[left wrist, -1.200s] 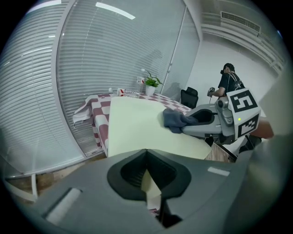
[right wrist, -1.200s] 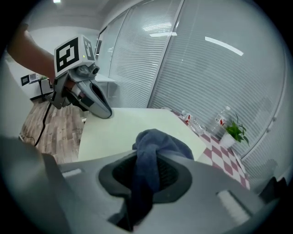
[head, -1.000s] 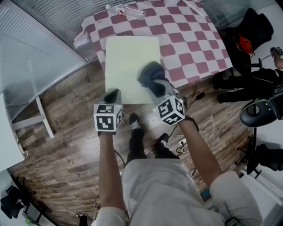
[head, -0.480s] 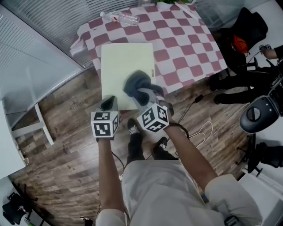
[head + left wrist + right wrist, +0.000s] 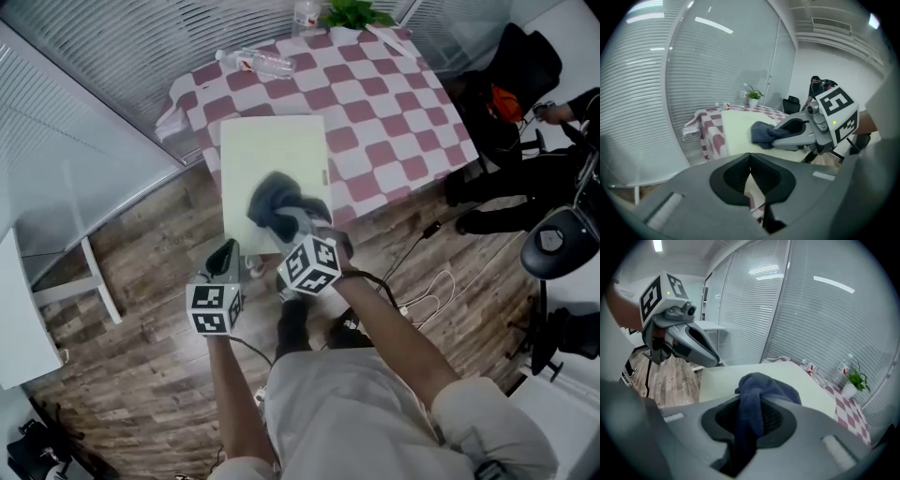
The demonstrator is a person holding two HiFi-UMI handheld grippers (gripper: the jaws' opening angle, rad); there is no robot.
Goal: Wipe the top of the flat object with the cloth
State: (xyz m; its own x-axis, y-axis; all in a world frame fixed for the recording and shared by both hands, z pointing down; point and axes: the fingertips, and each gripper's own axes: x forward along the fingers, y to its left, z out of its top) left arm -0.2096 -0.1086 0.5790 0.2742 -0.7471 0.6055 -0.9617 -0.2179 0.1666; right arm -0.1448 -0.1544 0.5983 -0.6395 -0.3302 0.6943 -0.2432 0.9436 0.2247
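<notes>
Board [image 5: 272,150] lies flat, lengthwise away from person, cloth [image 5: 270,199] atop.

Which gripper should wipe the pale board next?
Right. The right gripper is shut on the blue cloth, which rests on the board. The left gripper is shut and empty, by the board's near edge.

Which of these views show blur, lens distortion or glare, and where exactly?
Head view: the cloth looks motion-blurred, the pale board sharper. Left gripper view: fisheye curves the blinds; lamp reflections streak them. Right gripper view: same curving, dark corners, lamp reflections again.
</notes>
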